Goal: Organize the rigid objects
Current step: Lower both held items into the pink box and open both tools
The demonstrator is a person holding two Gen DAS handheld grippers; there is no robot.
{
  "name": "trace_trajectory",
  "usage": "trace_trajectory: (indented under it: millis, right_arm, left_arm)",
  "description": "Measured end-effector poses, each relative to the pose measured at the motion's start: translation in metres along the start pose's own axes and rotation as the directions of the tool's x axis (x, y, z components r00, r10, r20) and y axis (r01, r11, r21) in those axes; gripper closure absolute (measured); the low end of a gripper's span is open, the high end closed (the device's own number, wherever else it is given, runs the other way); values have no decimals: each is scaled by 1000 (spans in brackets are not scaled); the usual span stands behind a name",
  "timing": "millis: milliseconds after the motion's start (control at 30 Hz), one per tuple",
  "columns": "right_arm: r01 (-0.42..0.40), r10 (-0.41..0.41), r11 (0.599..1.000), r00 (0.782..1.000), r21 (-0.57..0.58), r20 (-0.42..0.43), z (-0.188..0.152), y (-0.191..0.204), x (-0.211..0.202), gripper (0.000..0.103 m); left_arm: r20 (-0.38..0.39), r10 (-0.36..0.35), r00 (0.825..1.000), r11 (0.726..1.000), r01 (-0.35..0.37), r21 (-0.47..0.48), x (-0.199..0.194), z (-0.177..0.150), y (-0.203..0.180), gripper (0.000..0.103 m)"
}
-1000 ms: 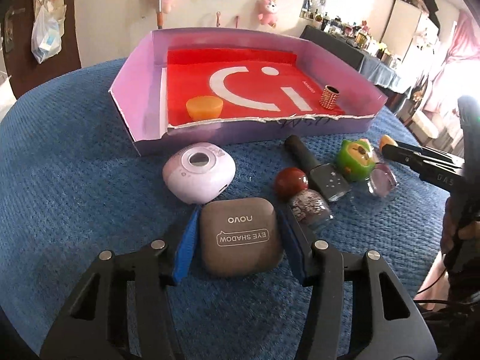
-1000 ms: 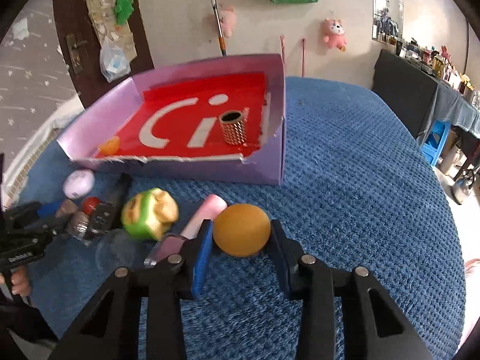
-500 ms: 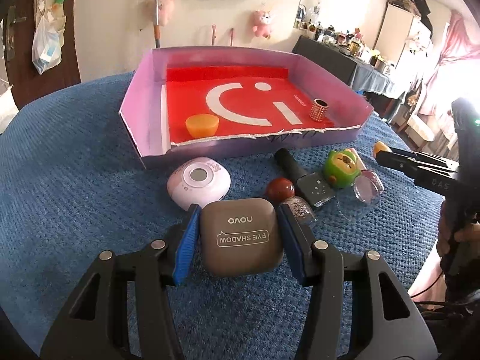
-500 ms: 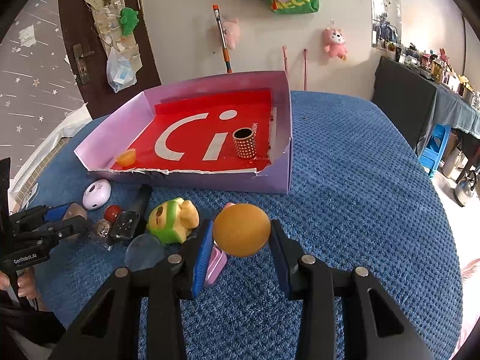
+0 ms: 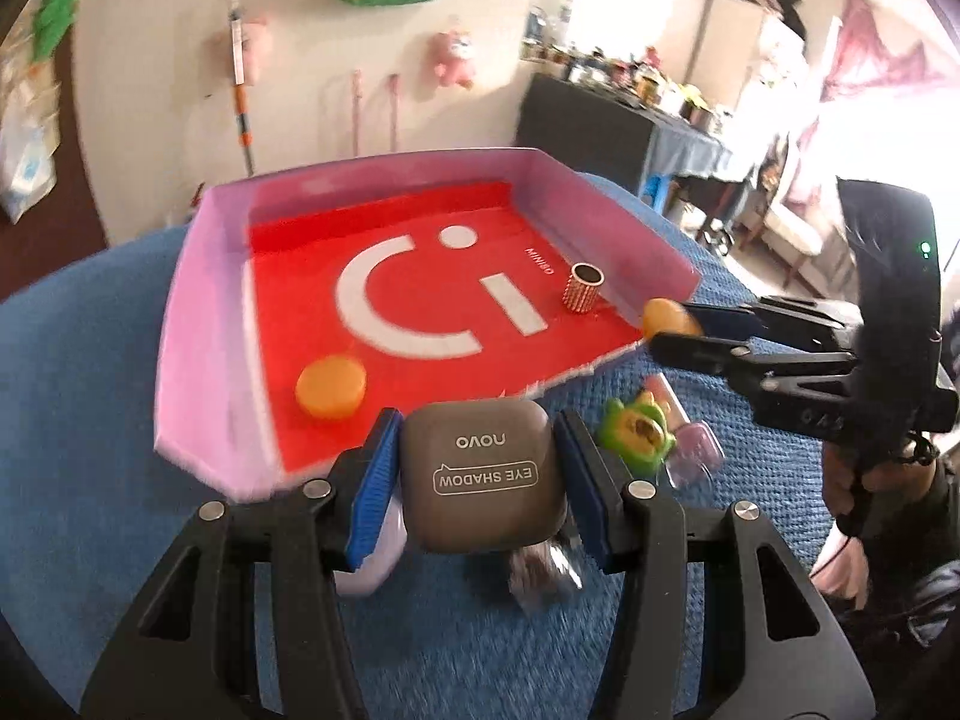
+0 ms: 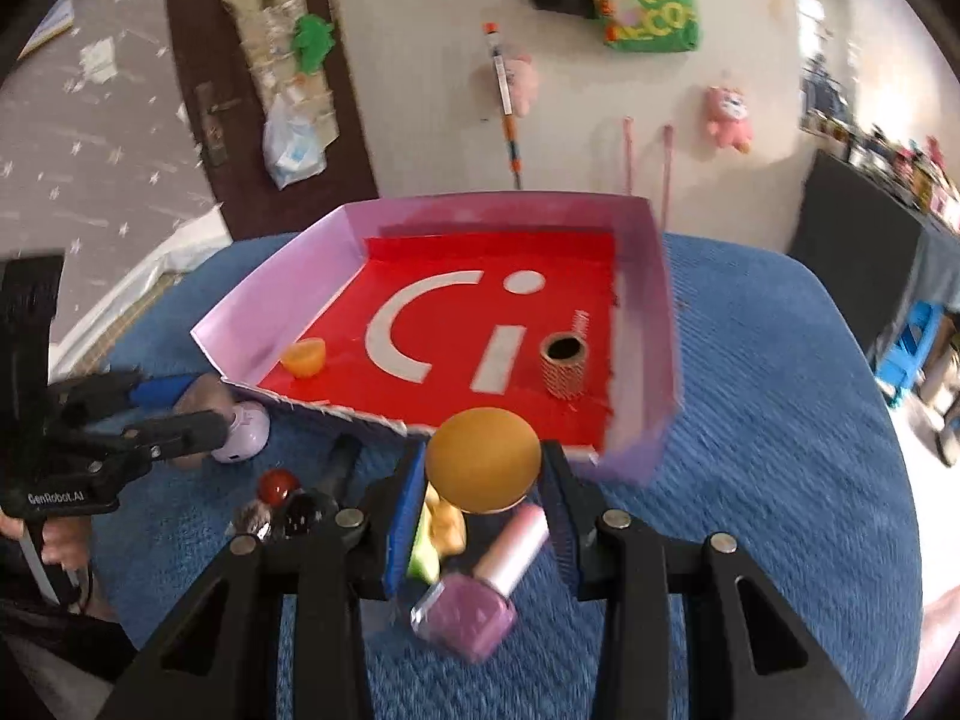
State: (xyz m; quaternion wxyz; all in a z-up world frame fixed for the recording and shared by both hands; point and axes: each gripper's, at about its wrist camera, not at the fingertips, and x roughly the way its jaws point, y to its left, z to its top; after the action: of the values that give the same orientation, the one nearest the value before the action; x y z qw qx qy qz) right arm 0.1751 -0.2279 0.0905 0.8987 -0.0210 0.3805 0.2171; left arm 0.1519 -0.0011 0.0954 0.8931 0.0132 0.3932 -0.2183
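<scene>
From my left wrist: my left gripper [image 5: 480, 483] pinches one brown eye-shadow case [image 5: 483, 483] between its blue pads, held in the air at the near edge of the pink tray [image 5: 198, 324]. Inside the tray sit two things — one orange cup [image 5: 330, 389] and one studded cylinder [image 5: 582, 288].

From my right wrist: my right gripper [image 6: 483, 468] clamps one orange ball [image 6: 483, 459] at the tray's near right corner. Below it, in front of the tray on the blue cloth [image 6: 780, 420], lies one pink nail-polish bottle [image 6: 480, 591].
</scene>
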Motion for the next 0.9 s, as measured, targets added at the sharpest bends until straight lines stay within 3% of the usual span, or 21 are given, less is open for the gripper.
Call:
trace_trajectory:
  millis: [200,433,900]
  right_arm:
    - [-28,23,995,998,-92,-56,23,9,35,63]
    - [-71,47,982,990,-178,-135,38,14,70,63]
    - [-109,62,974,971,-197,-230,41,3,103,63]
  left_arm:
    - [-79,-8,997,996,15,89,41,33,6,54]
    - [-172,-31,985,988,56,142,77,51,12,54]
    - [-261,-47,964,985,88,150,113,48,20,54]
